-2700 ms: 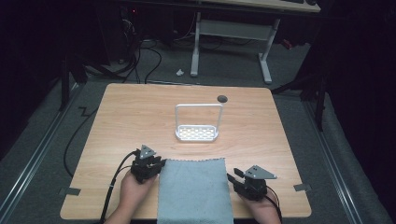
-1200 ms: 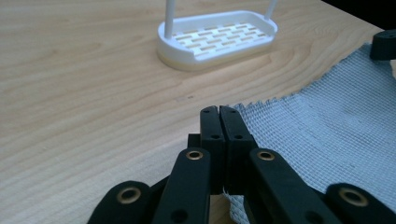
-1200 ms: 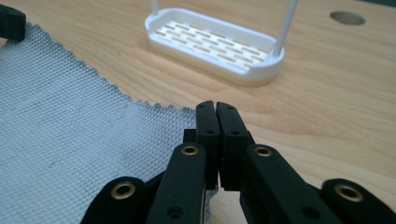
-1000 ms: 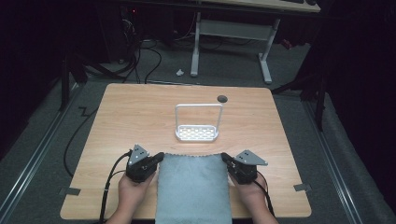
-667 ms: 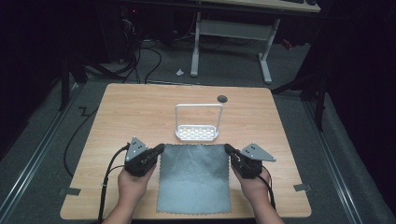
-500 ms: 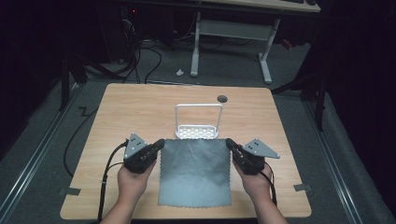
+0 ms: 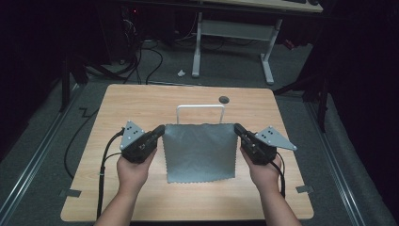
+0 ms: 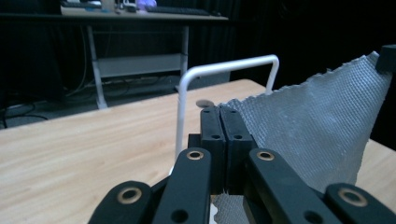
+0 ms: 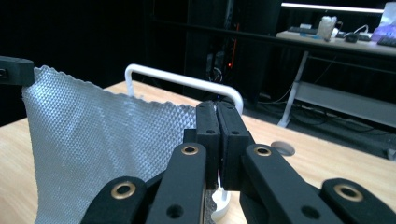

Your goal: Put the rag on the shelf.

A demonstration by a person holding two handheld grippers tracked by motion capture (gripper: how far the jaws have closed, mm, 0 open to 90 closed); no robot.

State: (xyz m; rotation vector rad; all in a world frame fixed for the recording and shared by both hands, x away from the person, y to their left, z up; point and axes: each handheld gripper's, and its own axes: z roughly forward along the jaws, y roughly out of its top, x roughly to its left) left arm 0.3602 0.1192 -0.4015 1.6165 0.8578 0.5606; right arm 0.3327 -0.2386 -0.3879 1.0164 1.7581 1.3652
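Note:
A grey textured cloth (image 7: 200, 151) hangs stretched between my two grippers above the wooden table (image 7: 141, 101). My left gripper (image 7: 161, 131) is shut on its upper left corner, and my right gripper (image 7: 236, 129) is shut on its upper right corner. The cloth's lower edge hangs just above or on the table. In the left gripper view the cloth (image 8: 317, 126) spreads right from my left gripper (image 8: 219, 112). In the right gripper view the cloth (image 9: 102, 135) spreads left from my right gripper (image 9: 217, 108). Behind the cloth stands a white wire rack (image 7: 200, 108).
The white rack's arch (image 8: 224, 70) rises just beyond the cloth, with its base hidden behind it. A small dark round hole (image 7: 224, 99) sits near the table's far edge. A desk frame (image 7: 235, 33) and cables (image 7: 141, 56) lie on the floor beyond.
Both grippers took hold of the cloth's far corners and have lifted it up off the table, moving forward. The cloth now hangs upright and hides the rack's base.

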